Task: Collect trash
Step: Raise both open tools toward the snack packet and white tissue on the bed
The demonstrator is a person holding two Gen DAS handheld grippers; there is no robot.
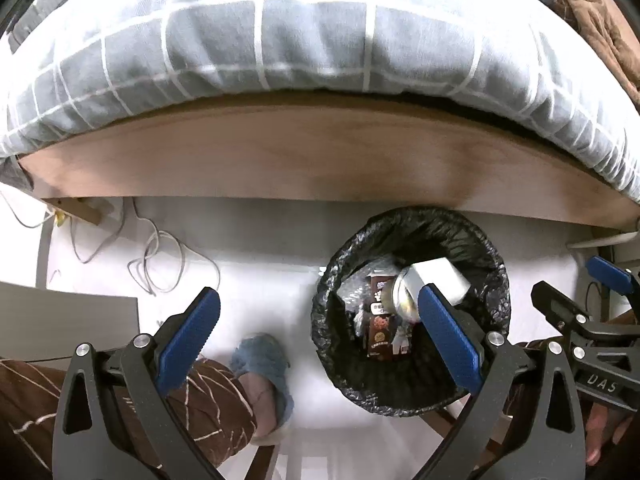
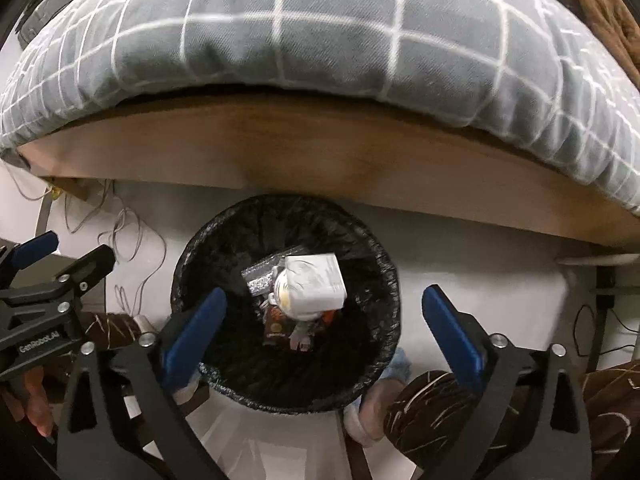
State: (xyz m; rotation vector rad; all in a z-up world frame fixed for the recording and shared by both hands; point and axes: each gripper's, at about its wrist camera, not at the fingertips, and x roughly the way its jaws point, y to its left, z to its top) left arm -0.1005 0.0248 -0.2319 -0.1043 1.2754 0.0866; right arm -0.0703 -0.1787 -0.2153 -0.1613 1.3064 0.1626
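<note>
A round bin with a black liner (image 1: 412, 384) (image 2: 288, 384) stands on the white floor below the bed. Inside lie a white box (image 1: 444, 274) (image 2: 320, 280), a metal can (image 1: 402, 296), a brown snack packet (image 1: 380, 332) (image 2: 276, 322) and crumpled clear plastic (image 2: 260, 276). My left gripper (image 1: 320, 312) is open and empty, left of and above the bin. My right gripper (image 2: 324, 312) is open and empty, directly above the bin. Each gripper shows at the edge of the other's view: the right gripper (image 1: 580, 292) and the left gripper (image 2: 76, 256).
A bed with a grey checked duvet (image 1: 280, 40) and wooden side board (image 1: 320, 152) runs across the top. Loose cables (image 1: 152, 256) lie on the floor at left. The person's slippered foot (image 1: 264, 364) and brown trouser legs (image 2: 440, 412) are beside the bin.
</note>
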